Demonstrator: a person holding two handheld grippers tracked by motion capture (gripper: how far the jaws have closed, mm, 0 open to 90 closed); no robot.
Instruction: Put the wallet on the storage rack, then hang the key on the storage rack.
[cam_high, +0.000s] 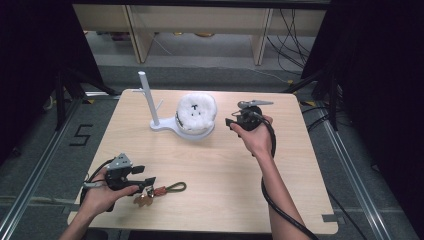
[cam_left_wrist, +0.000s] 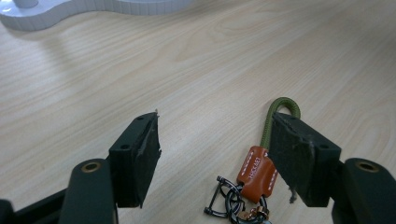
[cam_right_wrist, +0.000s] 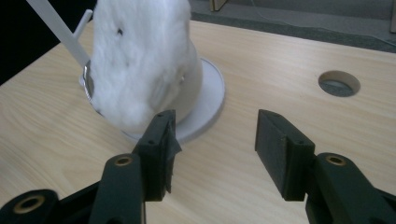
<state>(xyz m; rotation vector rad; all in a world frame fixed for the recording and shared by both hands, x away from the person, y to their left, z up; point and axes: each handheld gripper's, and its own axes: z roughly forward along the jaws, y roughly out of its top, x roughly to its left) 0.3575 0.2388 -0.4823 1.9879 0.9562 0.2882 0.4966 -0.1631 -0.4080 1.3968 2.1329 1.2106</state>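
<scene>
Count: two hand-held grippers, one keychain, one white fluffy toy, one white stand, all on a single wooden table (cam_high: 215, 165).
Left gripper (cam_high: 147, 182): held low at the table's near left corner in the person's left hand (cam_high: 102, 195), pointing right along the surface; jaws apart, nothing clamped.
Keychain (cam_high: 162, 190): lies flat on the table by the left gripper's tips; in the left gripper view its orange leather tab (cam_left_wrist: 256, 173) and green cord loop (cam_left_wrist: 280, 116) sit just beside the right-hand jaw, the metal rings (cam_left_wrist: 229, 200) between the two jaws. Whether the pad touches the tab cannot be told.
Right gripper (cam_high: 231, 123): raised in the right hand (cam_high: 257, 137) at the table's far right, forearm reaching up from the near edge, pointing left at the fluffy toy; jaws wide apart, empty.
Fluffy toy (cam_high: 196, 114): sits on the round base of the stand, near the right gripper's tips, not touched.
Stand (cam_high: 148, 100): upright post with a side peg, base (cam_right_wrist: 208, 100) under the toy.
</scene>
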